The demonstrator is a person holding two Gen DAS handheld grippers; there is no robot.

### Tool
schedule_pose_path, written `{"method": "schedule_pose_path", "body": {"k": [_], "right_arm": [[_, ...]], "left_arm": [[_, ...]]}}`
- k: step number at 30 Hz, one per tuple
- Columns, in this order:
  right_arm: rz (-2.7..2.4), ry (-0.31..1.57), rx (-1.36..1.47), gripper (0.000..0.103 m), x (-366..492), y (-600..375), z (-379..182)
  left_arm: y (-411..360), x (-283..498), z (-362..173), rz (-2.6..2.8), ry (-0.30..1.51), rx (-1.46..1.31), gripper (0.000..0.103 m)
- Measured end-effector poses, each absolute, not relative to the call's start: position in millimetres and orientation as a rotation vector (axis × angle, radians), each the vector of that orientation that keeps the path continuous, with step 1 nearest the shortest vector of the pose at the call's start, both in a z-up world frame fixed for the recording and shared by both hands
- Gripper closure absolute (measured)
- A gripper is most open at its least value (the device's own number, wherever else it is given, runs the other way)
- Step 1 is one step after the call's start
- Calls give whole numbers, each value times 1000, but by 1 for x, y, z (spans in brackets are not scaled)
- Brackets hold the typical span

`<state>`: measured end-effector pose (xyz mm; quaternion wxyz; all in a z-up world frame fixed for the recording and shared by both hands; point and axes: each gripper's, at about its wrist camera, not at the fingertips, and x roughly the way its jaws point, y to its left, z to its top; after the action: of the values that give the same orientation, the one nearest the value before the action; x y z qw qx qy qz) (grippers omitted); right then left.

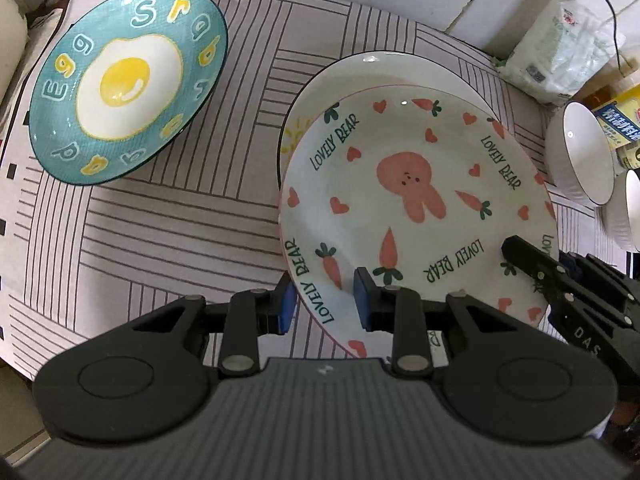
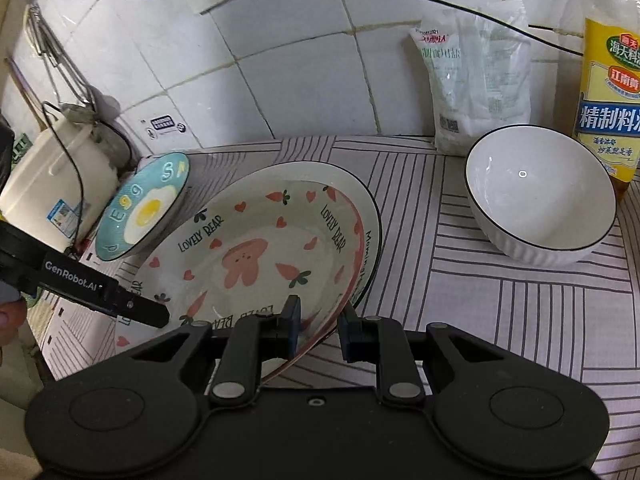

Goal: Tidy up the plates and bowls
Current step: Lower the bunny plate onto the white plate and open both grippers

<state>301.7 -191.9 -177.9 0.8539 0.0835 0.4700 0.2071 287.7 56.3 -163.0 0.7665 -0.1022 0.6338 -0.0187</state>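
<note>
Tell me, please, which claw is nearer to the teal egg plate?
Left. The left claw grips the rabbit plate rim on the side facing the egg plate; the right claw grips the far rim, beside the white bowl.

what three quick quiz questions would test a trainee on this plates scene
1. True or false: the rabbit plate lies on top of another plate.
2. Which grippers hold the rabbit plate's rim? A left gripper only; B right gripper only; C both.
3. What picture is on the teal plate?

Key:
1. True; it sits in the black-rimmed plate.
2. C.
3. A fried egg.
</note>
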Motion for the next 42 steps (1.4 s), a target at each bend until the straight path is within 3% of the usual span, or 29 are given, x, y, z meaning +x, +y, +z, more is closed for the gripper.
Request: {"method": "schedule_pose_path", "body": {"k": [9, 18, 28, 34, 42], "right_arm": [[398, 1013, 145, 79, 313, -182, -176], [249, 1030, -41, 72, 302, -143, -163], [114, 1125, -9, 71, 308, -137, -173], [82, 1090, 54, 73, 292, -134, -158], [130, 1015, 135, 71, 261, -128, -95]], "left_arm": [[59, 302, -168, -52, 1412, -219, 73], [62, 305, -172, -77, 1450, -198, 74], [53, 309, -164, -97, 1433, -129, 75], [56, 300, -135, -131, 1381, -84, 75], [89, 266, -78, -209, 1295, -45, 71]]}}
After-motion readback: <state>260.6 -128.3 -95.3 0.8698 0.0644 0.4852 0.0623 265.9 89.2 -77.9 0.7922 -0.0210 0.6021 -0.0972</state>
